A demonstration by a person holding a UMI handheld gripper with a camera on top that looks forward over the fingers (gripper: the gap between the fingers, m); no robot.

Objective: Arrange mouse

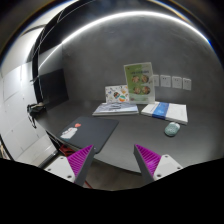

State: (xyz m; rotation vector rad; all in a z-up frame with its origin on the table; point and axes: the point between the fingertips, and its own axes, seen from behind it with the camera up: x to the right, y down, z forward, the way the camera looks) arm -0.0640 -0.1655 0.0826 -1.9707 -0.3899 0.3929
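A small pale green-grey mouse (pixel 172 128) lies on the grey desk (pixel 130 135), far ahead of my fingers and to the right, just in front of a white booklet (pixel 164 111). My gripper (pixel 113 159) hangs above the desk's near part with its two magenta pads (pixel 78 158) wide apart. Nothing is between them. The mouse is well beyond the right finger.
A dark mat (pixel 88 131) with a small white card on it lies ahead of the left finger. A monitor (pixel 52 85) stands at the left. An upright green-and-white leaflet (pixel 138 80) and flat booklets (pixel 116 108) are at the back by the wall.
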